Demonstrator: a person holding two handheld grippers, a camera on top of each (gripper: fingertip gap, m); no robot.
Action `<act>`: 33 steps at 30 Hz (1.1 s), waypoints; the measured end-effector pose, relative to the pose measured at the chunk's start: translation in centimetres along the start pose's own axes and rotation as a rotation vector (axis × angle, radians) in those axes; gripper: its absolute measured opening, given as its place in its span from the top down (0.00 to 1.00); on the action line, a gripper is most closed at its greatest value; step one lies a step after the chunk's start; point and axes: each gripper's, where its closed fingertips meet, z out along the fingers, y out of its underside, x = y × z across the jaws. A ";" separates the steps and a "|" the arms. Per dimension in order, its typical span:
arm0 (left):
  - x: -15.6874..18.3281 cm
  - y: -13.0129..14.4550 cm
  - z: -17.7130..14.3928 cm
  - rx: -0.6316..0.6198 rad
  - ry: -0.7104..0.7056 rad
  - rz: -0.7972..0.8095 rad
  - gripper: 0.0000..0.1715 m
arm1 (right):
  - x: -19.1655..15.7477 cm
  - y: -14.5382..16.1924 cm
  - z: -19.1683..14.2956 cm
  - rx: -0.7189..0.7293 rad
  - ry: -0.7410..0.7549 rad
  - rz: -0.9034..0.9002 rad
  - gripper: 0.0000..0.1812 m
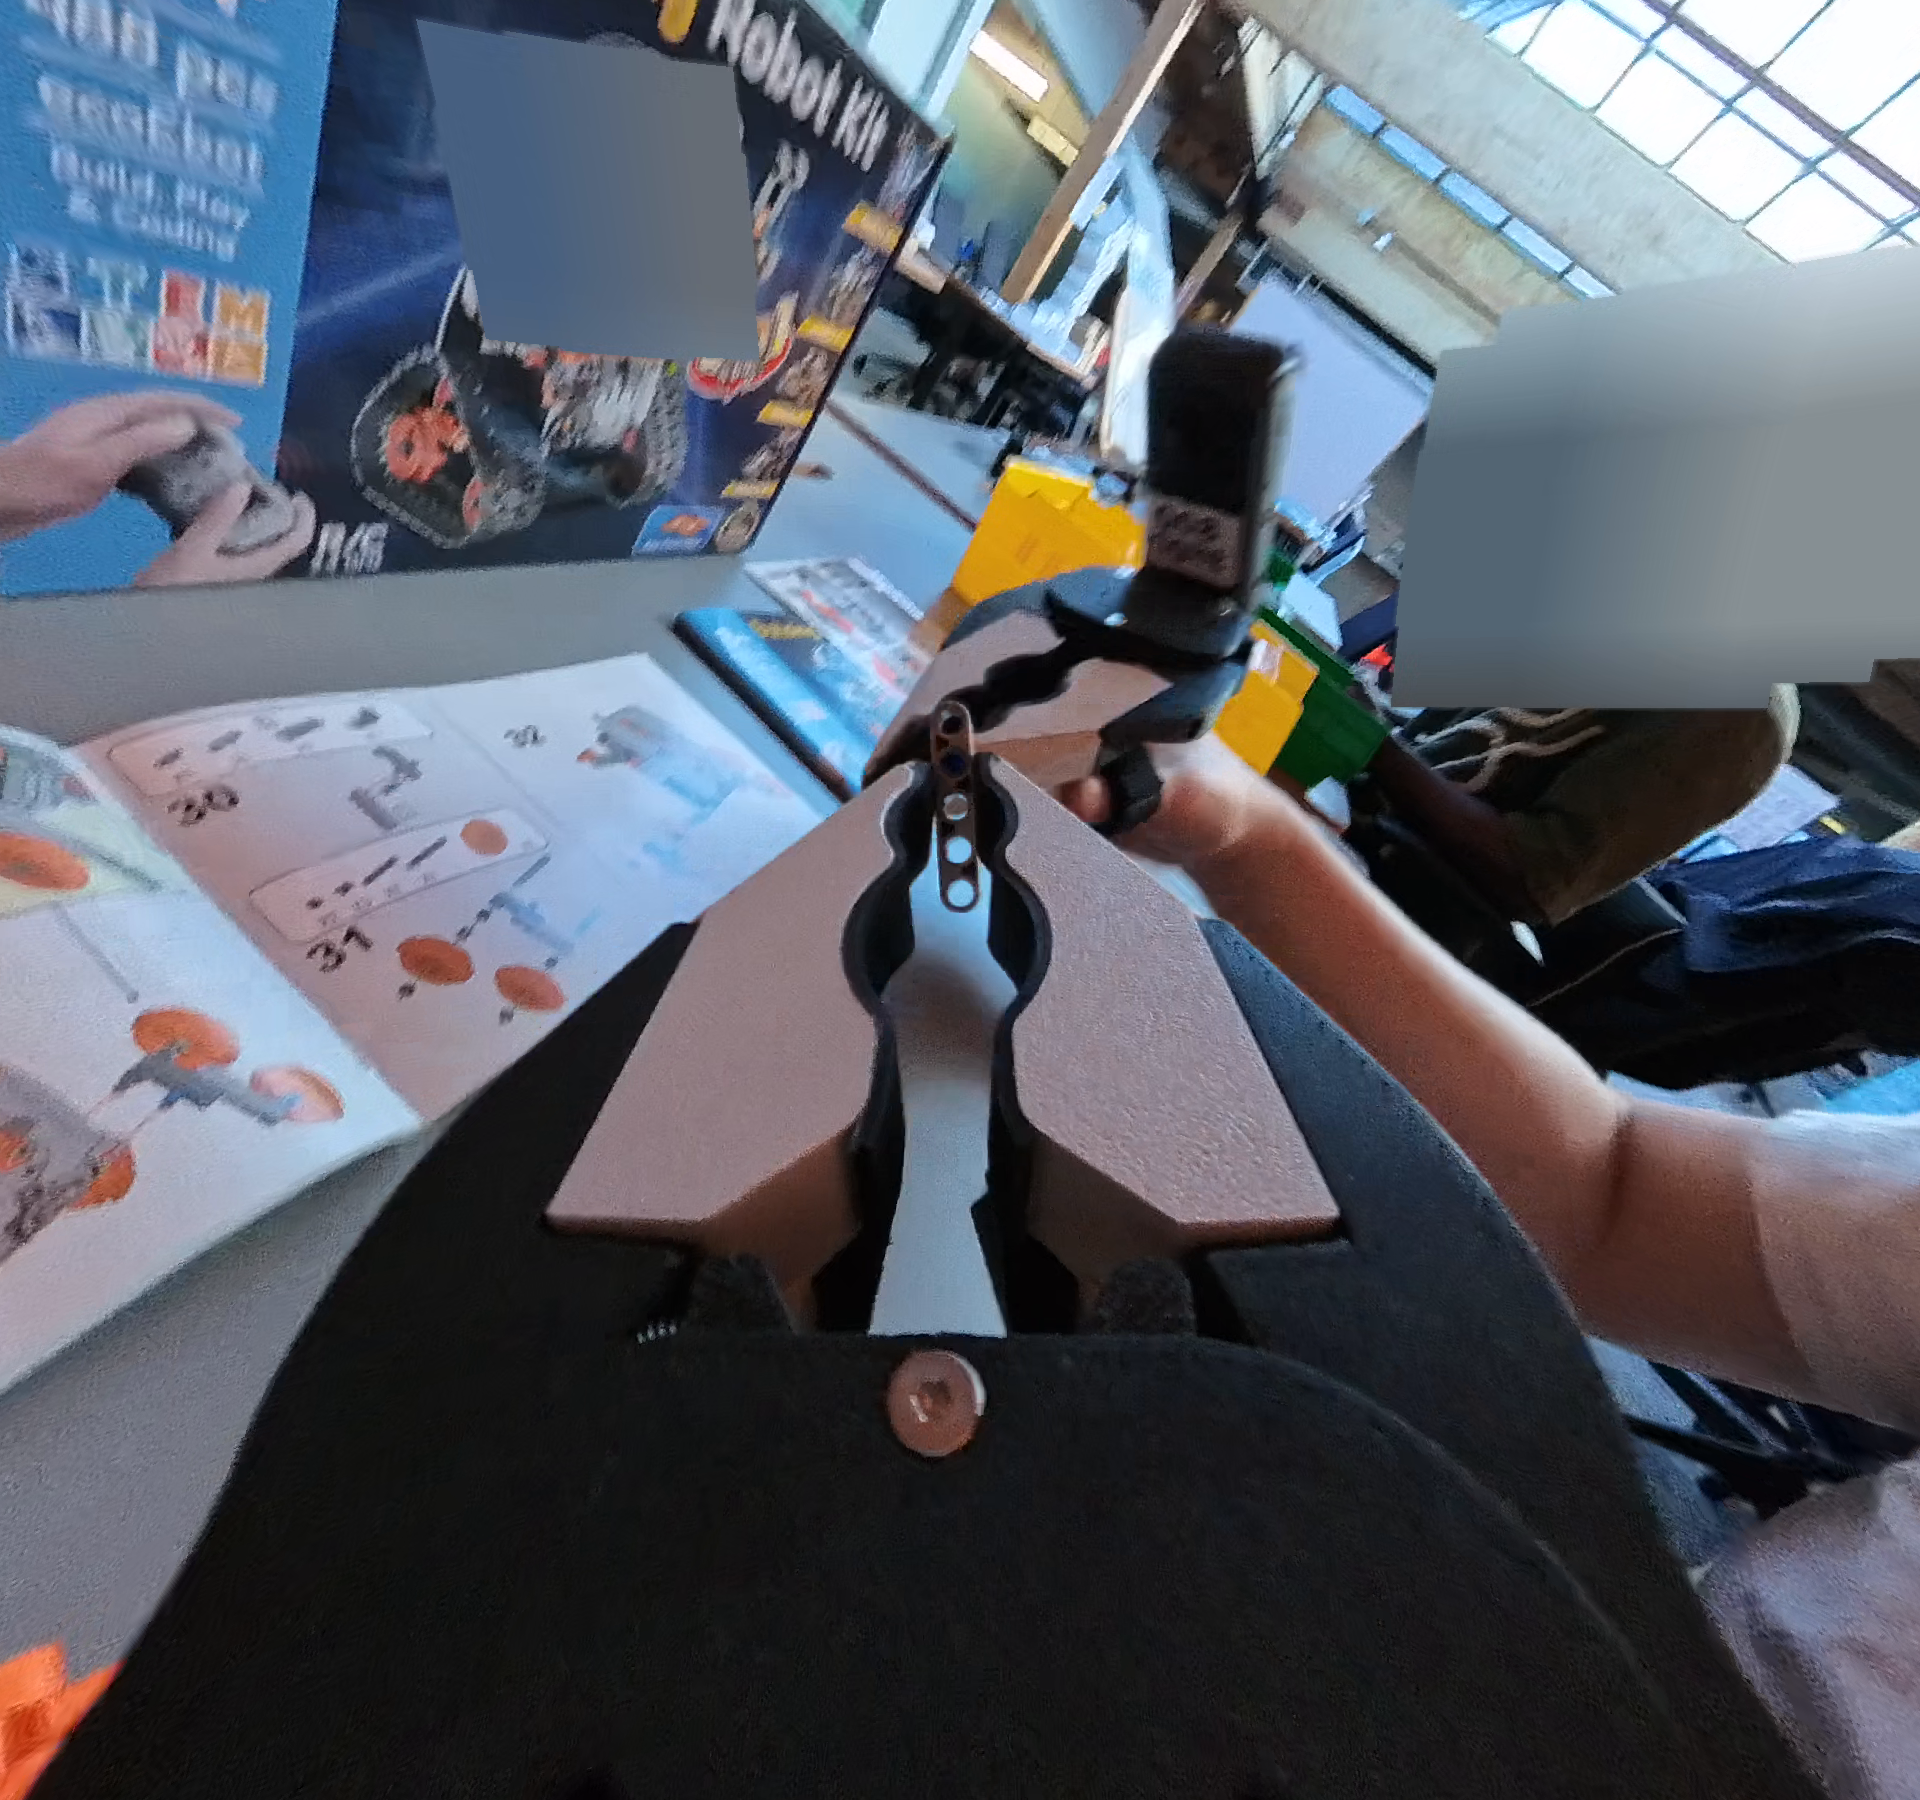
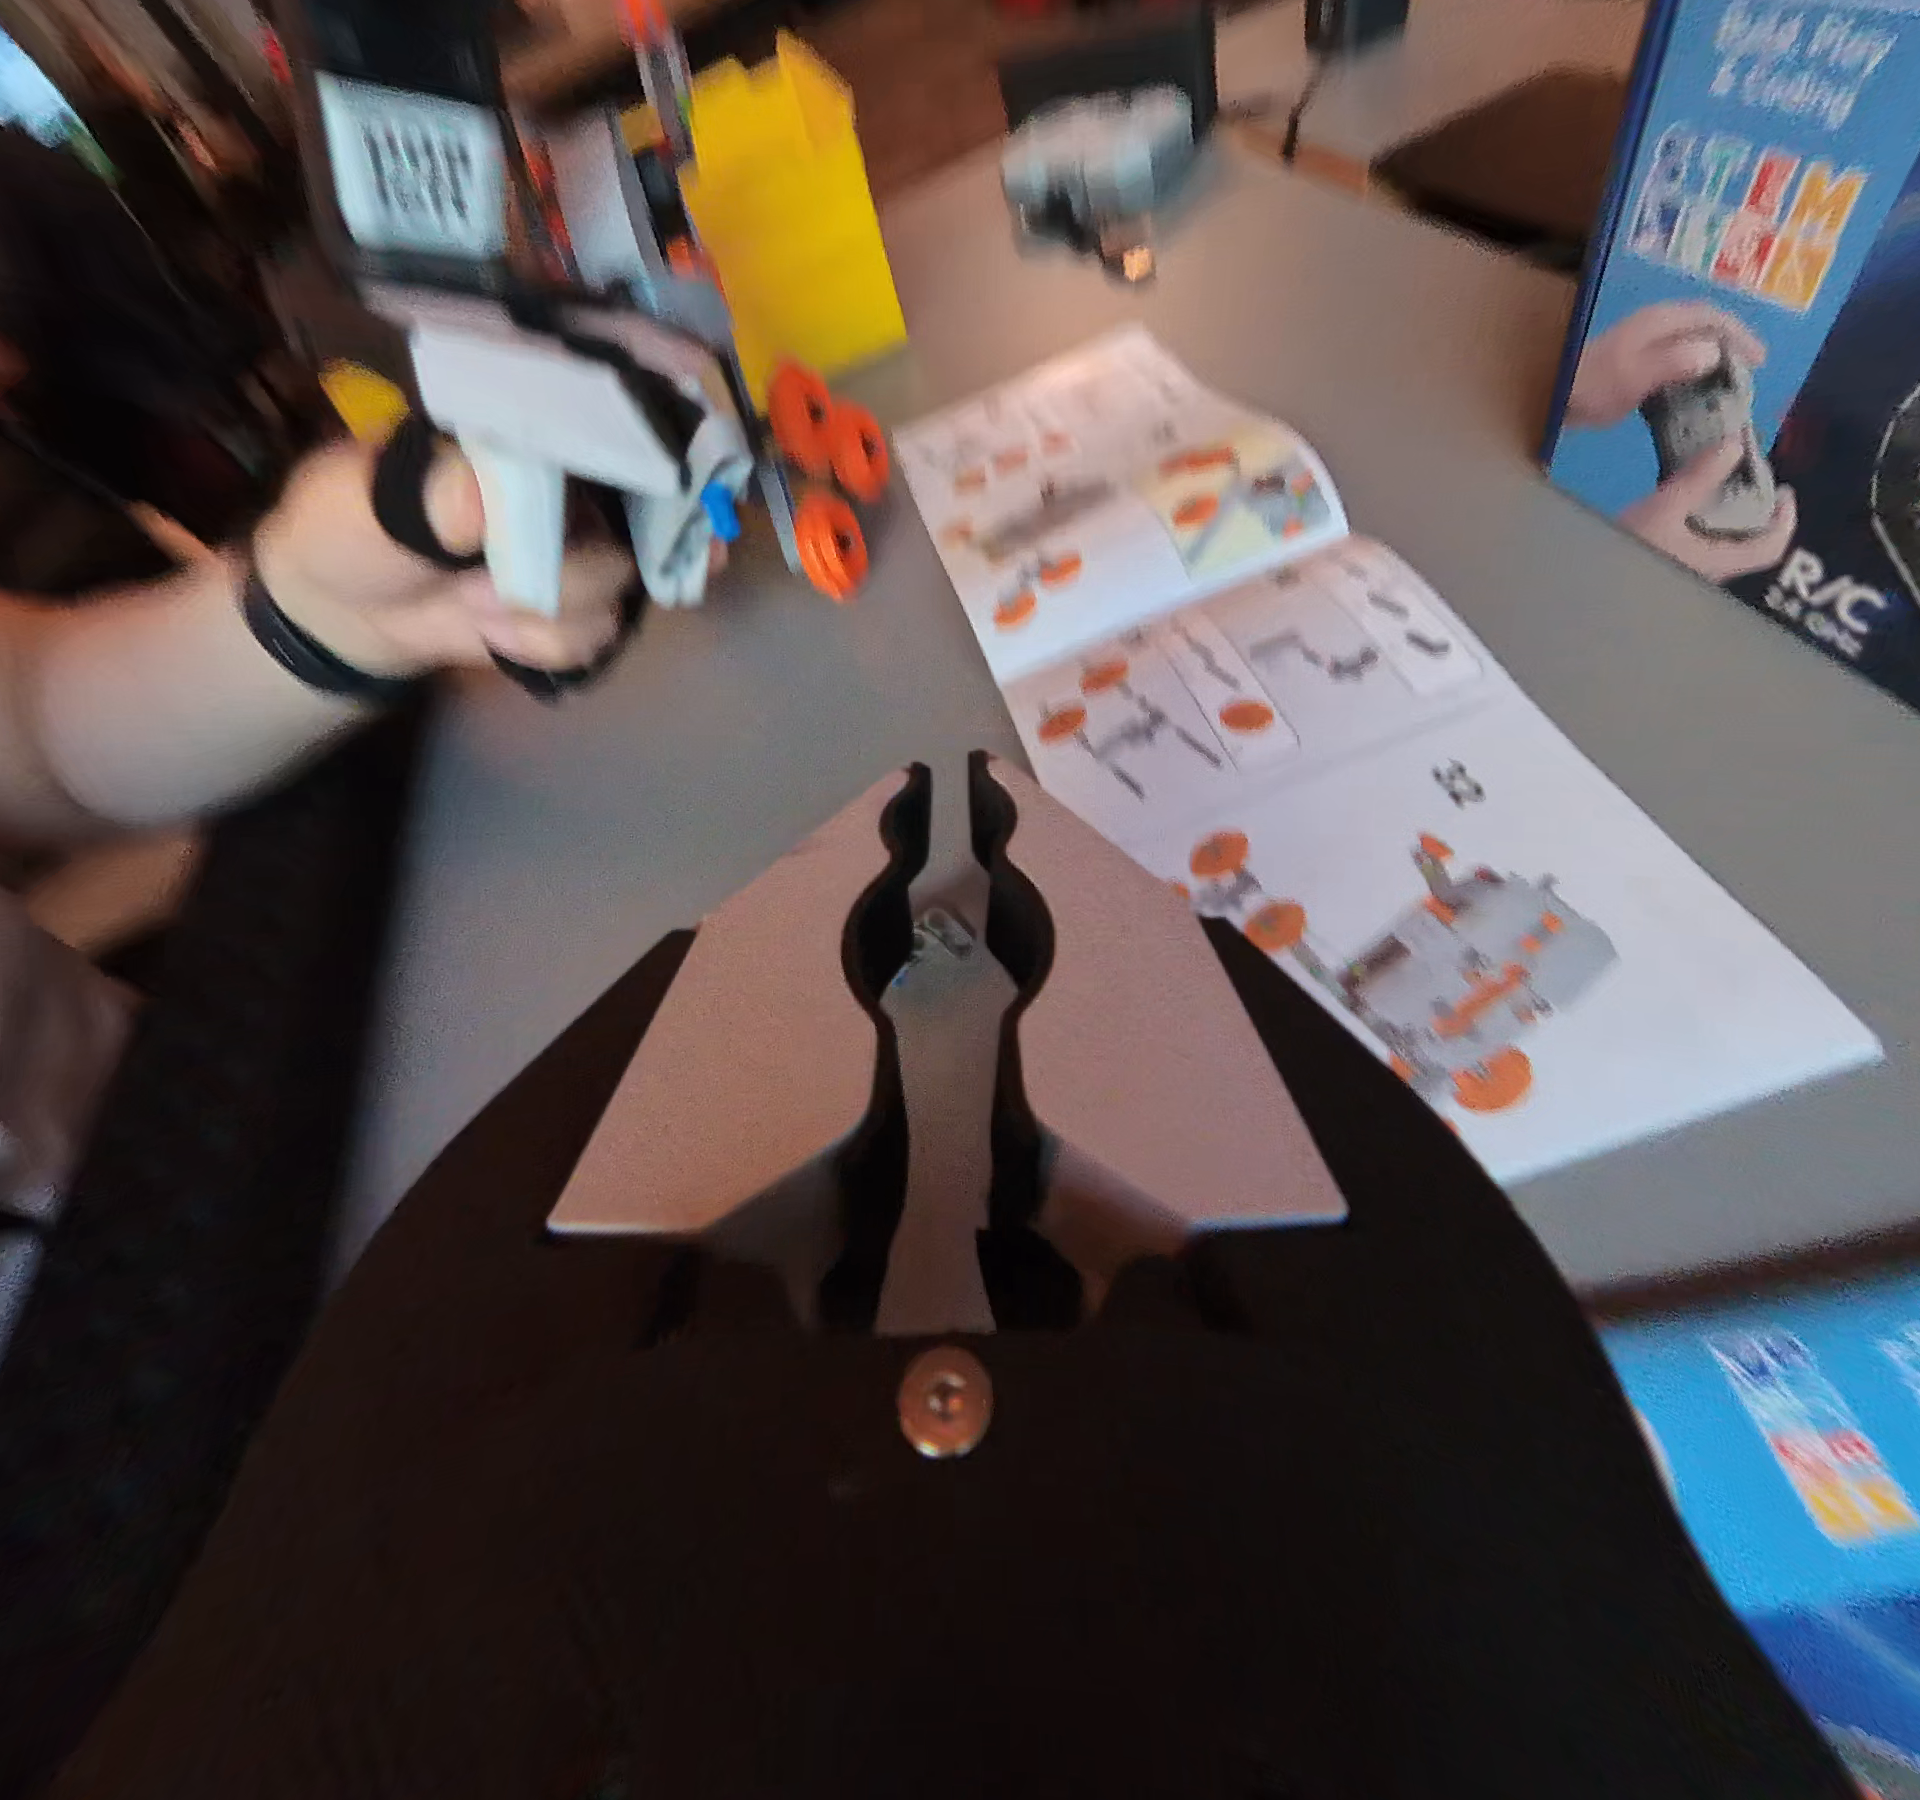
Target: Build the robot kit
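My left gripper [image 1: 951,779] is shut on a thin grey beam with holes [image 1: 958,857], held upright between the fingertips above the grey table [image 1: 436,628]. In the right wrist view, the left gripper [image 2: 717,462] sits in a hand at the left. It carries a grey strip with three orange wheels [image 2: 831,472]. My right gripper [image 2: 945,784] has its jaws almost closed, with nothing at the tips. A small grey piece [image 2: 935,935] shows in the hollow between its fingers; I cannot tell whether it is gripped. In the left wrist view, the right gripper [image 1: 925,722] points its tips at the beam's top.
An open instruction booklet [image 2: 1247,670] lies on the table [image 2: 675,763]; it also shows in the left wrist view [image 1: 312,877]. A blue kit box [image 1: 520,244] stands behind it. There is also a yellow bin [image 2: 790,202], a grey module [image 2: 1101,161] and another blue box [image 2: 1787,1501]. About 7 cm separates my left fingertips from my right.
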 end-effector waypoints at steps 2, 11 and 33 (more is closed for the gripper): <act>-1.1 1.2 0.3 -0.064 -0.048 -0.023 0.97 | 0.4 2.3 0.0 -0.121 0.026 -0.065 0.94; -3.7 6.7 0.9 -0.310 -0.142 -0.192 0.97 | 0.5 7.8 -1.2 -0.414 0.029 -0.139 0.91; -4.4 10.5 1.1 -0.483 -0.174 -0.209 0.97 | 1.0 9.4 -4.6 -0.474 0.053 -0.079 0.86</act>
